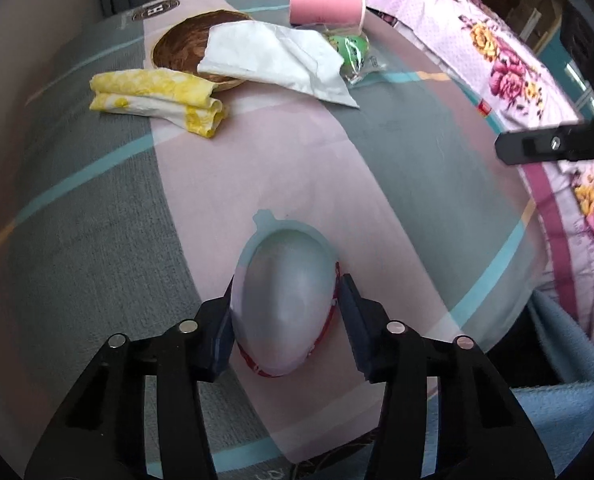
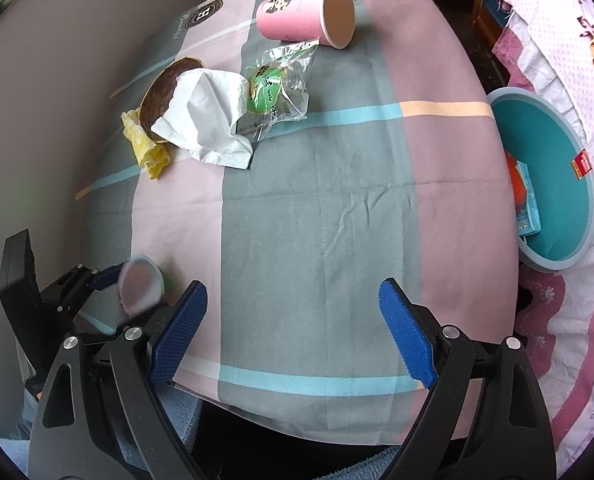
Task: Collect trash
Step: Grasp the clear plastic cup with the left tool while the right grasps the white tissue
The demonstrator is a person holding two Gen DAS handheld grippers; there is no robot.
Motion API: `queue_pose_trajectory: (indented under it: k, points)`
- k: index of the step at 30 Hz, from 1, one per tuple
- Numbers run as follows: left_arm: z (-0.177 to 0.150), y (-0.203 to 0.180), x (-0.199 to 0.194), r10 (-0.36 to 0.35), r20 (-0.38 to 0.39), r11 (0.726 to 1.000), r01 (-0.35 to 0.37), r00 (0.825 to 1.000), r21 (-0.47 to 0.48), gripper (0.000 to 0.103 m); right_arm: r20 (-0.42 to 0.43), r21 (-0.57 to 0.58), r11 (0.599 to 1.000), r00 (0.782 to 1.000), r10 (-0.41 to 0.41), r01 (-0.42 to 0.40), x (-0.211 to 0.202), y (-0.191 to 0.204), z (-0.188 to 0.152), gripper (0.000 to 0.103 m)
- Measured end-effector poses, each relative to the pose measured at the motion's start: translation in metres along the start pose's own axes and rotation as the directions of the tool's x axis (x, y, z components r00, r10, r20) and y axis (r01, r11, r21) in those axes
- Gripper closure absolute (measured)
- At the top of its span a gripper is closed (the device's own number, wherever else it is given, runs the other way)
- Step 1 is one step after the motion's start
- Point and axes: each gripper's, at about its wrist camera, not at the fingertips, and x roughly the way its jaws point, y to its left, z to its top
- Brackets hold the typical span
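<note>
The small plastic cup (image 1: 285, 300), upturned near the table's front edge, was apparently clamped by the left gripper (image 1: 285, 312) while the right gripper (image 2: 293, 332) was held wide and empty, a carry to the teal bin (image 2: 545, 184) being called for next

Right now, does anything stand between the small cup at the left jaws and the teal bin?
Only the right gripper: it hangs open over the tablecloth, between the small cup and the teal bin past the cloth's edge. Otherwise the cloth along that way looks bare.
</note>
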Motion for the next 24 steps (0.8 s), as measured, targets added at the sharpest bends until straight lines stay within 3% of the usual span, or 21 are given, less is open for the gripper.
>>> queue_pose_trajectory:
  k: [7,15,24]
  points:
    - [0.018,0.032,-0.008,-0.018,0.061,0.991,0.026,0.998,-0.131,0.054,0.008,-0.055,0.998,1.0,-0.013,0.013,0.004,0.009,0.016,0.019]
    - [0.037,0.075,-0.024,-0.019,0.13,0.97,0.05,0.991,-0.24,0.054,0.029,-0.201,0.979,0.999,-0.036,0.041,0.016,0.046,0.065,0.019]
    - [0.051,0.109,-0.022,-0.02,0.158,0.945,0.071,0.987,-0.32,0.054,0.022,-0.344,0.938,0.999,-0.024,0.03,0.066,0.096,0.119,0.019]
